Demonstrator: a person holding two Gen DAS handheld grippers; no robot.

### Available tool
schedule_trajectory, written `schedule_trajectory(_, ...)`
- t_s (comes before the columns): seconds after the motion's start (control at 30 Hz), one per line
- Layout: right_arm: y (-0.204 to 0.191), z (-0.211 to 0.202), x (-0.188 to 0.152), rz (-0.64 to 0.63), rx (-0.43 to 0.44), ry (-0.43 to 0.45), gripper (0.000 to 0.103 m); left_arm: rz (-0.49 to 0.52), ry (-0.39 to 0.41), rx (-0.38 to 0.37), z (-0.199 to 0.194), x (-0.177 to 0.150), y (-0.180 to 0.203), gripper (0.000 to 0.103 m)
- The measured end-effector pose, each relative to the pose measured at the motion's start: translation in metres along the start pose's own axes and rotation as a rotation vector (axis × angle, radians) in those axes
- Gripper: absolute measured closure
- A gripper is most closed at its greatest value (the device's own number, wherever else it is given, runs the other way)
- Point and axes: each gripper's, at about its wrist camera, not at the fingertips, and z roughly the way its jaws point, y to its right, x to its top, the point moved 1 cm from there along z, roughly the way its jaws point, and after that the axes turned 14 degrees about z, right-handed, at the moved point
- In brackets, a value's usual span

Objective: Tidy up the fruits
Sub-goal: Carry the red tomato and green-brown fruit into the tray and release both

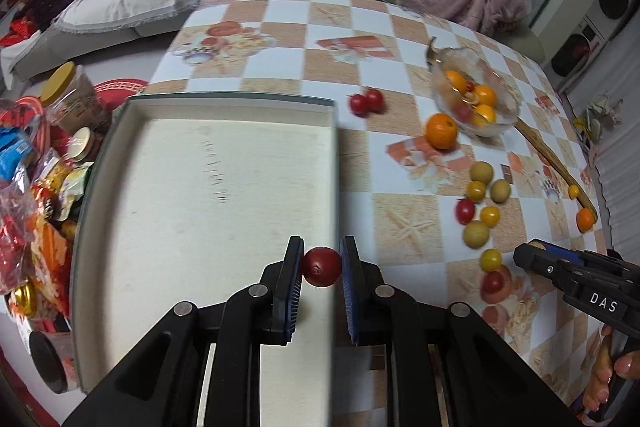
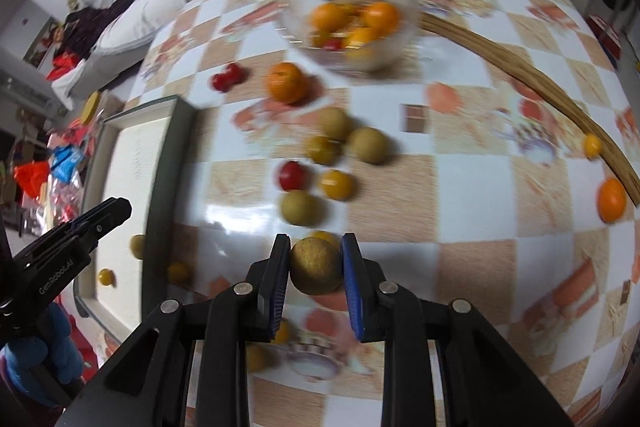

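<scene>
Left gripper [image 1: 321, 267] clamps a red tomato [image 1: 321, 266] above the tray's [image 1: 208, 163] right edge; right gripper [image 2: 316, 269] pinches a brown longan [image 2: 315, 266] over the table [image 2: 472, 187], near loose fruit [image 2: 316, 167].

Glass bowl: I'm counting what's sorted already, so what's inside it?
The glass bowl holds several oranges and at least one red tomato. Whatever lies beneath them is covered, and blur hides an exact count.

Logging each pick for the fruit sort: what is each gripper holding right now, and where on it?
The left gripper pinches a red cherry tomato across its sides; the right gripper pinches a round brownish-tan fruit across its sides.
</scene>
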Motion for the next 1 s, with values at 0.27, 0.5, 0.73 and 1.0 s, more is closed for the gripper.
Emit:
schedule_trajectory(0.27,-0.070,0.014,-0.002,-0.112,0.054,-0.028,0.075,-0.059,-0.029,0.078,-0.002,-0.018,-0.051,0.083)
schedule_trajectory(0.5,-0.128,0.035,0.001,-0.205,0.086,-0.056,0.075,-0.095,-0.072,0.130,0.011,-0.028,-0.084,0.083)
schedule_trajectory(0.73,-0.167,0.056,0.007,-0.283,0.079,-0.069,0.075,-0.104,-0.108,0.164,0.024,-0.034,-0.097,0.083)
schedule_trajectory(1.0,-0.182,0.072,0.011,-0.315,0.054,-0.080,0.075,-0.099,-0.123,0.169,0.031,-0.035,-0.096,0.083)
